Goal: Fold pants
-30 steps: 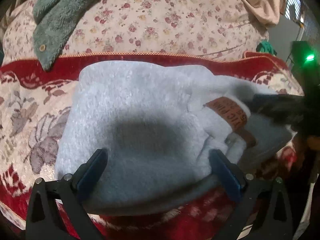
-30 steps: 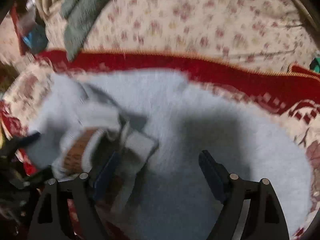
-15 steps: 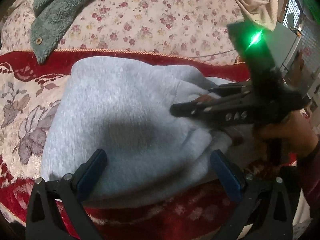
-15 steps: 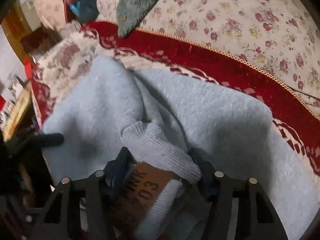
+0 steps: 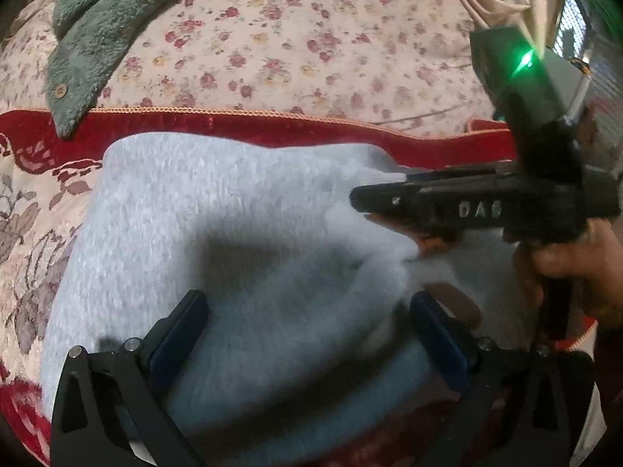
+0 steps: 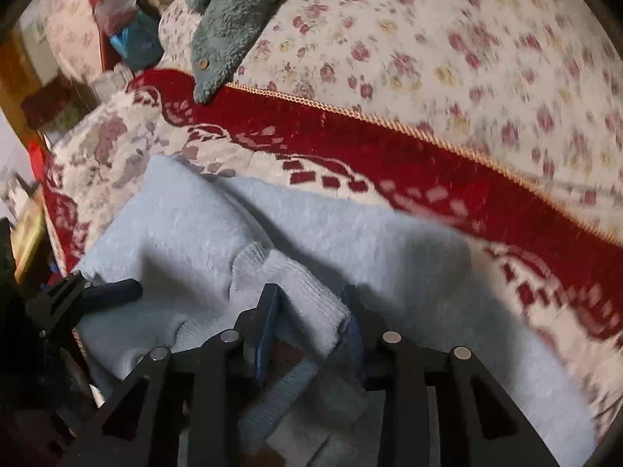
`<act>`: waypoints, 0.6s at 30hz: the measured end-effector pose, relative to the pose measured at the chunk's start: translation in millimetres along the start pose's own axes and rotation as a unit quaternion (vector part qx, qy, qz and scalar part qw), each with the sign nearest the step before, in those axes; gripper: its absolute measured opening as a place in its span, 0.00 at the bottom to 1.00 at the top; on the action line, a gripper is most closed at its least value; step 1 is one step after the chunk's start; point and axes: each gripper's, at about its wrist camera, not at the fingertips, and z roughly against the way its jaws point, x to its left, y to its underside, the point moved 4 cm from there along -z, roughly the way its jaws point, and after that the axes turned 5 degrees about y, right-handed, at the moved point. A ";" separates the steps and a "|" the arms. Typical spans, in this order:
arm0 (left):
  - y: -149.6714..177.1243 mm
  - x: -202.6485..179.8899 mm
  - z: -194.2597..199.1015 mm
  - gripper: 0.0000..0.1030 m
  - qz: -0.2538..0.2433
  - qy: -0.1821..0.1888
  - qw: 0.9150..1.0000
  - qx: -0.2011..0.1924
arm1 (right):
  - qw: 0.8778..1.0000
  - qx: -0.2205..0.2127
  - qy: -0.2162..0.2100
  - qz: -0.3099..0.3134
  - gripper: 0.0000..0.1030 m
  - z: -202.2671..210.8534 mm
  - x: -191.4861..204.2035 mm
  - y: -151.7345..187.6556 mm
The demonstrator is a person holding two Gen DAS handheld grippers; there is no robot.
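Your light grey pants (image 5: 218,225) lie bunched on the red patterned blanket (image 5: 241,126), filling the centre and lower part of both views. Behind them, across the top of the frame, sits the floral bedspread (image 5: 296,39), with a green fleece garment (image 5: 97,27) draped at the upper left.

Your left gripper (image 5: 307,334) hangs low over the pants at the bottom of its view, jaws spread wide apart, nothing pinched between them; grey fabric lies beneath the gap.

Your right gripper (image 6: 311,323) is at the ribbed cuff (image 6: 296,292), bottom centre of its view. Its jaws are closing, with the cuff between them and the pads against the knit on both sides. In the left view the same gripper enters from the right edge, your hand (image 5: 576,268) wrapped round its handle, a green light glowing at the upper right.
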 end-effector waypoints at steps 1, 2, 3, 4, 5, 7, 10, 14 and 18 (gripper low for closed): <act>2.3 -0.5 6.1 1.00 -0.001 0.000 1.000 0.002 | 1.000 0.002 -0.003 -0.016 0.49 6.4 -5.3 3.0; 3.2 -1.3 10.3 1.00 0.000 0.000 1.000 0.002 | 1.000 -0.003 -0.005 -0.029 0.50 16.9 -9.5 6.7; 3.7 -2.6 15.3 1.00 -0.001 0.001 1.000 0.000 | 0.999 -0.020 -0.004 -0.032 0.51 31.0 -11.2 10.4; 3.6 -4.0 20.7 1.00 -0.003 0.001 1.000 -0.004 | 0.999 -0.040 -0.007 -0.033 0.53 43.2 -10.3 14.6; 3.3 -5.7 25.5 1.00 -0.007 -0.004 1.000 -0.011 | 0.998 -0.057 -0.017 -0.033 0.60 52.2 -7.4 20.6; 3.3 -6.7 25.2 1.00 -0.015 -0.023 1.000 -0.012 | 0.998 -0.041 -0.026 -0.029 0.67 45.3 0.8 33.0; 8.0 -4.1 15.3 1.00 -0.013 -0.039 0.999 0.011 | 1.000 0.012 0.016 -0.013 0.67 16.2 6.6 54.5; 3.1 -10.3 25.6 1.00 -0.022 -0.042 0.999 0.001 | 0.994 -0.051 -0.008 -0.094 0.67 64.9 -13.1 57.2; -6.9 -23.9 29.7 1.00 -0.037 -0.034 0.999 -0.009 | 0.969 -0.115 -0.045 -0.216 0.74 119.2 -46.0 87.7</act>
